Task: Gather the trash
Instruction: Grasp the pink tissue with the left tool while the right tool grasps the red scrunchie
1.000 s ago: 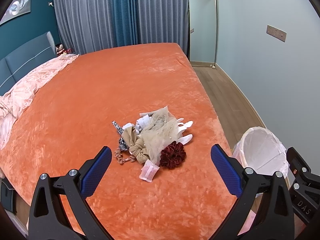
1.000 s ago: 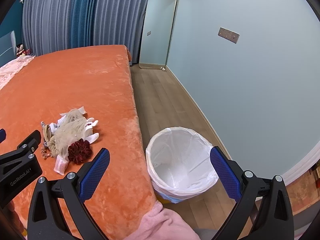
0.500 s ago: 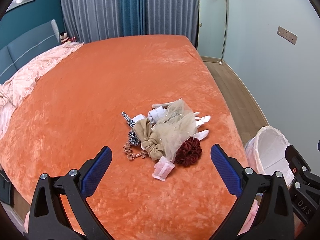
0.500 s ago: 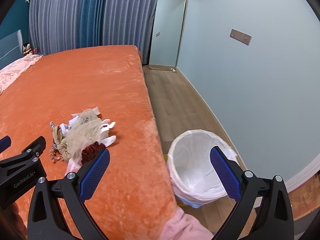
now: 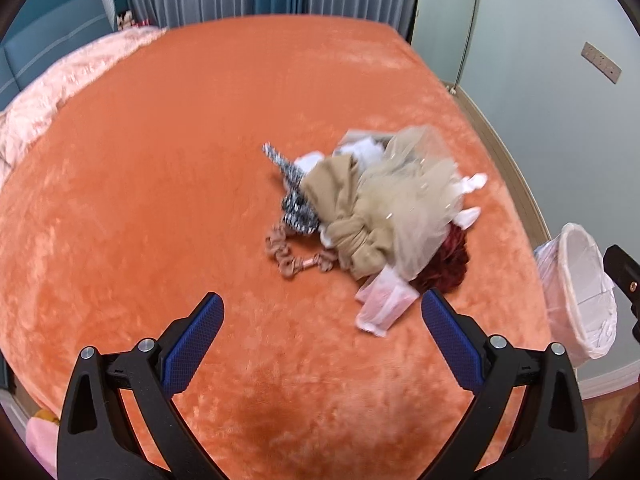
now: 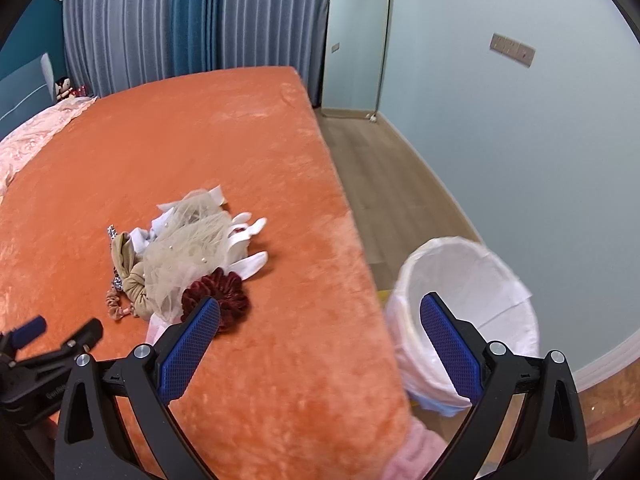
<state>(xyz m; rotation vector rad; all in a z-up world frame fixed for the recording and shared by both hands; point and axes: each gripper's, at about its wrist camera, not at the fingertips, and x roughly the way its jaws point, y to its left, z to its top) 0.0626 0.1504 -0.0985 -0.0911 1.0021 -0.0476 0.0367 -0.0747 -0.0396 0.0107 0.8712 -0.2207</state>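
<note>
Over on the left, the left gripper [image 5: 322, 316] hangs above the orange bedspread [image 5: 168, 184] with its blue-padded jaws spread wide and nothing between them. Just ahead of it lies the heap of trash [image 5: 376, 216]: a pale pink scrunchie [image 5: 290, 254], a black-and-white speckled strip [image 5: 294, 200], a tan knotted cloth [image 5: 352, 220], beige tulle, a clear plastic wrapper [image 5: 382, 306] and a dark red scrunchie [image 5: 444, 266]. This view is blurred over the heap.

The right wrist camera shows it sharper, pearls on the tulle [image 6: 192, 256] and white glove-like fingers [image 6: 252, 262] behind. The right gripper [image 6: 320, 326] is likewise spread and empty, straddling the bed's edge. Right of it, on the wooden floor [image 6: 384, 176], stands the white-lined bin [image 6: 464, 280], with a mirror [image 6: 356, 36] leaning at the far wall. Lettering on the left tool is partly hidden and unreadable.
</note>
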